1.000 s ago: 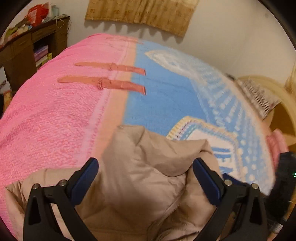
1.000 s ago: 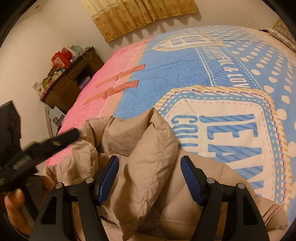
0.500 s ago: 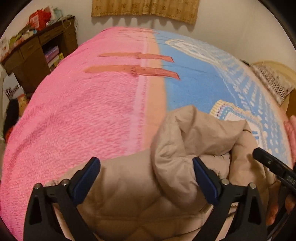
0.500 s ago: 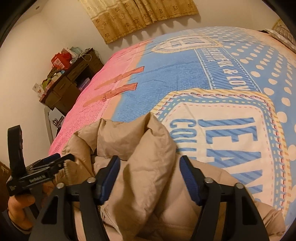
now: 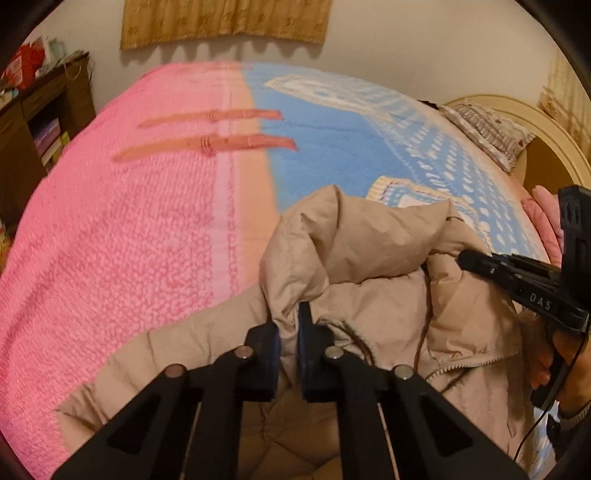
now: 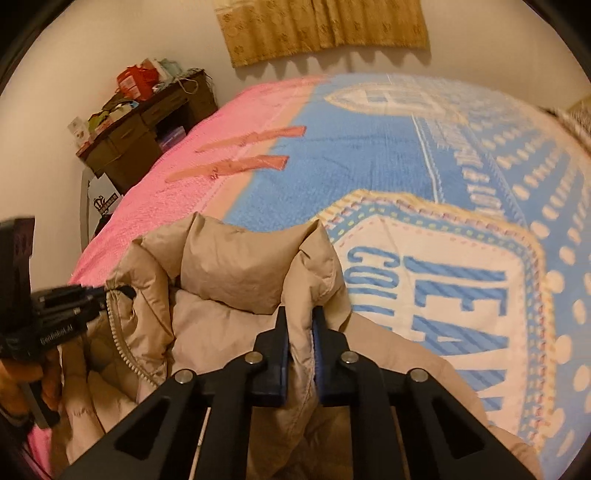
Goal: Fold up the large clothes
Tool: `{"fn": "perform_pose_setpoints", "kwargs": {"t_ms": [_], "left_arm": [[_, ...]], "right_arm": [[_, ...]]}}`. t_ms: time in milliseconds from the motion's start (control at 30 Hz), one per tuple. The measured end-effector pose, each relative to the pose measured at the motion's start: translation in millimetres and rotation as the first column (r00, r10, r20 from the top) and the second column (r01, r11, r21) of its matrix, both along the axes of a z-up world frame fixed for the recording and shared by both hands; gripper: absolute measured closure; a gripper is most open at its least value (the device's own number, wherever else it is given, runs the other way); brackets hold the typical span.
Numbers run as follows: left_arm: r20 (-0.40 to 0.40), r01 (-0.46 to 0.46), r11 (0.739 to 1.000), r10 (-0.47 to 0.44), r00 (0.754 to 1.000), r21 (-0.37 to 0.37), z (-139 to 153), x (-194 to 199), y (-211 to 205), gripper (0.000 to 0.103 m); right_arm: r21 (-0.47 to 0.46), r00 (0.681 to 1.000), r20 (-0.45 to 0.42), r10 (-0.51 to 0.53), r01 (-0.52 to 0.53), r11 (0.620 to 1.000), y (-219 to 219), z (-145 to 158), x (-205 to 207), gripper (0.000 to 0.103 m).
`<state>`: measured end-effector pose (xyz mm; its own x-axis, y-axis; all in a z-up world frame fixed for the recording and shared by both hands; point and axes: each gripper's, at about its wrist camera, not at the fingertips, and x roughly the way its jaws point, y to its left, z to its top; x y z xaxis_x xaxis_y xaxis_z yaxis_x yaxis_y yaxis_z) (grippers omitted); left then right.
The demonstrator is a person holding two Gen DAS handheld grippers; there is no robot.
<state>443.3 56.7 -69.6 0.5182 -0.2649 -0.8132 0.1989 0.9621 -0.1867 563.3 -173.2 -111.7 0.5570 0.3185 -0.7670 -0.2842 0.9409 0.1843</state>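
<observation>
left wrist view: the left gripper (image 5: 287,320) is clenched on a fold of the beige jacket (image 5: 369,251). the right gripper (image 6: 300,320) pinches another fold over the bedspread (image 6: 369,166).

Jacket (image 5: 369,295) lower part cut off

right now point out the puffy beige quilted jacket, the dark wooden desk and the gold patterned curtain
puffy beige quilted jacket (image 6: 229,280), right wrist view, on the raised padded fold
dark wooden desk (image 6: 122,147), right wrist view, on its drawer front
gold patterned curtain (image 5: 225,18), left wrist view, on the middle of the cloth
</observation>
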Motion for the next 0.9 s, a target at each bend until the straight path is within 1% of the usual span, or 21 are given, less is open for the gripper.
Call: {"fn": "perform_pose_setpoints", "kwargs": {"t_ms": [133,167,200,233,267,300,333,433,467,533,567,600,667,733,767,800,833,867,900], "left_arm": [[0.078,0.019,1.000,-0.017,0.997,-0.021,18.5,-24.0,15.0,0.096],[0.097,0.025,0.999,-0.020,0.995,-0.046,19.5,-29.9,21.3,0.096],[0.118,0.036,0.997,-0.028,0.993,-0.062,19.6,-38.5,27.1,0.096],[0.133,0.047,0.997,-0.039,0.990,-0.056,15.6,-39.3,29.5,0.096],[0.149,0.055,0.998,-0.048,0.988,-0.042,11.5,-47.1,33.1,0.096],[0.157,0.057,0.997,-0.050,0.986,-0.044,7.0,-52.8,37.0,0.096],[0.155,0.063,0.997,-0.054,0.986,-0.051,3.3,-55.4,38.8,0.096],[0.146,0.077,0.997,-0.076,0.986,-0.007,-15.4,-68.1,45.3,0.096],[0.141,0.096,0.995,-0.097,0.985,0.012,-22.8,-72.3,45.5,0.096],[0.143,0.108,0.992,-0.117,0.983,0.068,-27.5,-76.9,43.9,0.096],[0.148,0.121,0.990,-0.130,0.980,0.073,-26.5,-77.8,43.4,0.096],[0.147,0.130,0.989,-0.139,0.979,0.068,-23.8,-77.8,43.2,0.096],[0.177,0.115,0.992,-0.122,0.977,0.049,-9.8,-80.9,45.9,0.094],[0.227,0.118,0.993,-0.119,0.966,0.019,7.8,-89.1,49.1,0.094],[0.286,0.105,0.994,-0.103,0.953,0.010,24.4,-93.9,49.9,0.094],[0.320,0.100,0.995,-0.091,0.943,-0.012,36.2,-95.2,50.7,0.092],[0.343,0.095,0.995,-0.076,0.936,-0.039,48.0,-94.5,50.1,0.085],[0.359,0.077,0.995,-0.052,0.932,-0.056,58.0,-89.9,47.9,0.068],[0.371,0.055,0.996,-0.026,0.928,-0.069,65.7,-82.3,44.2,0.056]], "right_arm": [[-0.036,0.994,0.105,0.024,-0.020,0.999,-6.0,19.6,-32.4,0.094],[-0.041,0.991,0.127,0.028,-0.023,0.999,-9.4,22.4,-42.5,0.094],[-0.040,0.990,0.140,0.033,-0.027,0.999,-12.8,23.8,-50.9,0.095],[-0.046,0.987,0.154,0.038,-0.031,0.998,-15.4,23.9,-59.9,0.095],[-0.074,0.983,0.177,0.046,-0.034,0.997,-17.6,22.0,-70.9,0.095],[-0.105,0.979,0.194,0.061,-0.041,0.994,-19.3,17.7,-81.5,0.096],[-0.119,0.979,0.191,0.069,-0.046,0.992,-21.7,11.8,-89.0,0.096],[-0.178,0.982,0.167,0.088,-0.058,0.982,-26.7,-11.7,-107.6,0.096],[-0.191,0.983,0.158,0.097,-0.066,0.979,-27.3,-17.5,-112.2,0.096],[-0.236,0.981,0.158,0.111,-0.072,0.969,-26.4,-25.0,-120.3,0.097],[-0.271,0.977,0.167,0.129,-0.081,0.959,-23.0,-27.5,-125.0,0.097],[-0.304,0.974,0.174,0.145,-0.087,0.949,-19.7,-30.5,-128.8,0.097],[-0.337,0.973,0.168,0.156,-0.092,0.937,-16.2,-38.2,-132.7,0.097],[-0.354,0.973,0.173,0.155,-0.085,0.931,-15.8,-43.1,-135.4,0.097],[-0.358,0.972,0.177,0.154,-0.082,0.930,-15.5,-45.0,-136.2,0.097],[-0.360,0.972,0.179,0.154,-0.081,0.929,-15.3,-46.3,-136.2,0.097],[-0.367,0.971,0.183,0.156,-0.079,0.927,-14.4,-48.0,-136.8,0.098],[-0.374,0.969,0.188,0.158,-0.078,0.924,-13.3,-50.1,-137.4,0.098],[-0.374,0.969,0.189,0.158,-0.078,0.924,-13.1,-51.1,-137.7,0.098]]}}
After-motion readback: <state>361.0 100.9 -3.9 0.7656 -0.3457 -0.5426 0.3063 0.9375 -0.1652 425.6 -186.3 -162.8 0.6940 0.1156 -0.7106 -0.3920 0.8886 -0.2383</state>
